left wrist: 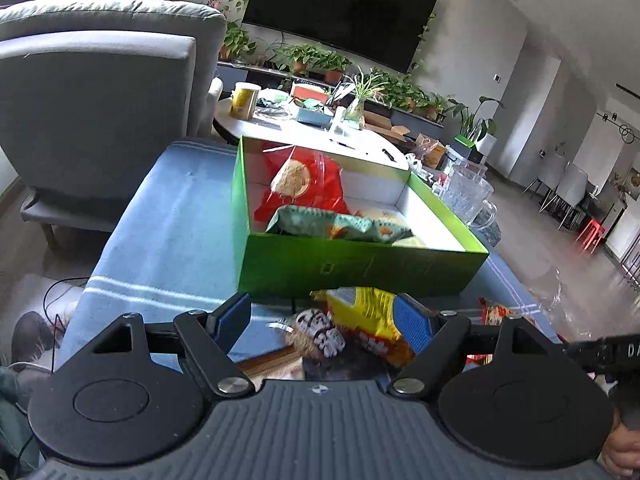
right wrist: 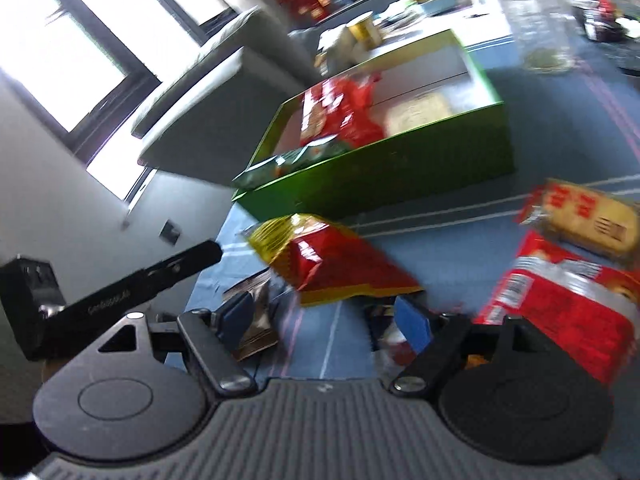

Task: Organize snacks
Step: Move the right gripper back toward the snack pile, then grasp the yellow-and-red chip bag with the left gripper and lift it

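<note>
A green box (left wrist: 360,264) sits on a blue-covered counter (left wrist: 176,240), already holding a red bag (left wrist: 308,184) and a green bag (left wrist: 340,226). The left tool (left wrist: 324,316) is spread wide over a yellow bag (left wrist: 364,312) lying just in front of the box, gripping nothing. The right tool (right wrist: 324,316) is also spread and empty, above loose snacks.

Risks, as a judgement: the yellow bag is slick and puffy, so a shallow pinch could slip or crush it. The green bag pokes over the box's near wall and could be knocked out. The two tools are close together and might collide.

Only the right view shows two more red packets (right wrist: 560,304) at the right. Only the left view shows the box interior sharply.
</note>
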A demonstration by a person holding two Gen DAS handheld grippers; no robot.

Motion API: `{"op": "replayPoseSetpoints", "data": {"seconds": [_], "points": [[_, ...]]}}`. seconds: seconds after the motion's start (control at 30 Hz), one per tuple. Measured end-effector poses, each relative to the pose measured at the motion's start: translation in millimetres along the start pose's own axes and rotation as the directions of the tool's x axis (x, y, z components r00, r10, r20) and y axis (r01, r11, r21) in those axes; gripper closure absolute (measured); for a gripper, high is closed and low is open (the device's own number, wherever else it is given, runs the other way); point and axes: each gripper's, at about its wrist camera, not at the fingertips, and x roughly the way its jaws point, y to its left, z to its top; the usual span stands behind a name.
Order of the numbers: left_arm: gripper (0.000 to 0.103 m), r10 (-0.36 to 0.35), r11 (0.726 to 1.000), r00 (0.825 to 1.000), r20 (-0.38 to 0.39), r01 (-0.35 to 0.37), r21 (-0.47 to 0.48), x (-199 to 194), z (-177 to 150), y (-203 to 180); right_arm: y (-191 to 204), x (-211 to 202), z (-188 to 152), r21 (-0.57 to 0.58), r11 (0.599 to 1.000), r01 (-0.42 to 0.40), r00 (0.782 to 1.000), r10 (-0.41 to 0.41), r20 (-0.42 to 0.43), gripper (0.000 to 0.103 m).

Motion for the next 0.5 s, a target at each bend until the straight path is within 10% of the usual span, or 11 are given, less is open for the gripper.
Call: {"op": "replayPoseSetpoints", "data": {"seconds": [0.2, 0.5], "points": [[0.027, 0.000, 1.000, 1.000, -0.013, 0.000, 0.016, 29, 19, -9, 26, 1, -15, -0.059, 0.983, 0.175, 0.977, -0.166, 0.131, 0.023], [0.026, 0.037, 0.994, 0.992, -0.120, -0.024, 0.111, 62, 1, -22, 34, 21, -39, -0.135, 0.978, 0.160, 0.987, -0.154, 0.055, 0.023]]}}
